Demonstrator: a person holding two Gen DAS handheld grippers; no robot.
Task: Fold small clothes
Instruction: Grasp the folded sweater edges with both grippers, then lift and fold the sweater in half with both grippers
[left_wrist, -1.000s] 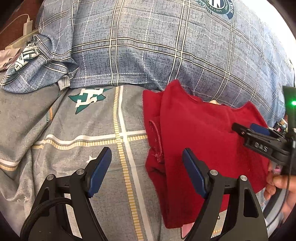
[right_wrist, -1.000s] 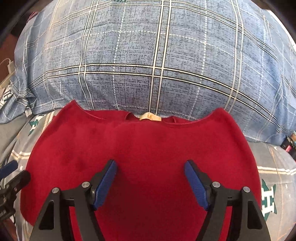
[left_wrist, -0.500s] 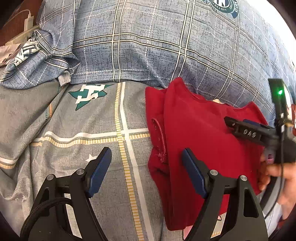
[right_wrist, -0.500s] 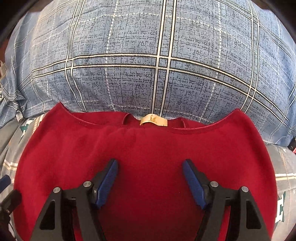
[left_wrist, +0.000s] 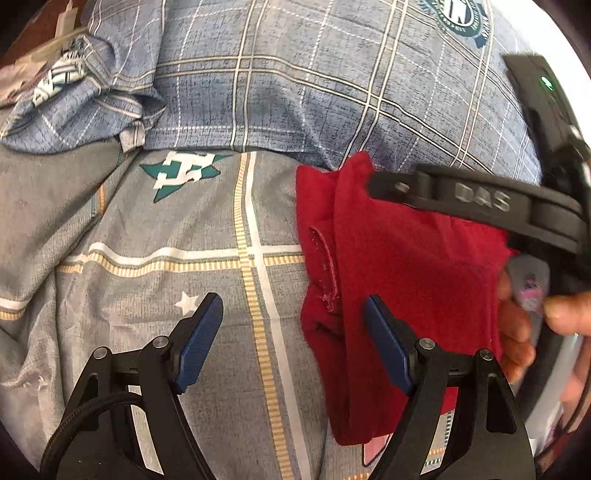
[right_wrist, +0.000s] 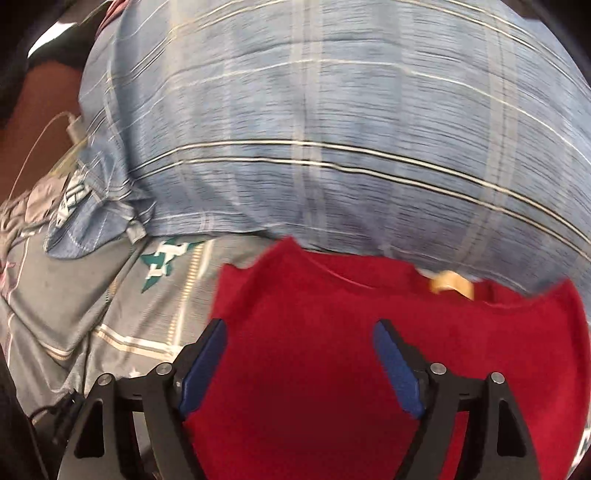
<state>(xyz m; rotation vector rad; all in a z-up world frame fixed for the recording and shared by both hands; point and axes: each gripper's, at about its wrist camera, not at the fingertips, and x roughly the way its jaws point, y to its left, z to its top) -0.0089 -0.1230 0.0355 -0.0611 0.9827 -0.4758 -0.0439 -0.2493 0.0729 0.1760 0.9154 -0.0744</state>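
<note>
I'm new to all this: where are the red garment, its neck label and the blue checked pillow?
red garment (right_wrist: 332, 369), right wrist view, middle of the cloth
neck label (right_wrist: 452, 286), right wrist view, tan tag
blue checked pillow (left_wrist: 295, 85), left wrist view, its front

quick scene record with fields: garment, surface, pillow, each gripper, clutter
garment: red garment, partly folded, flat on the bed, tan neck label at its far edge
surface: grey bedsheet with striped lines and a teal emblem
pillow: blue plaid pillow just behind the garment
left gripper: open, nothing between its fingers, over the garment's left edge
right gripper: jaws opening, above the garment, no cloth pinched
clutter: white charger and cable at far left
</note>
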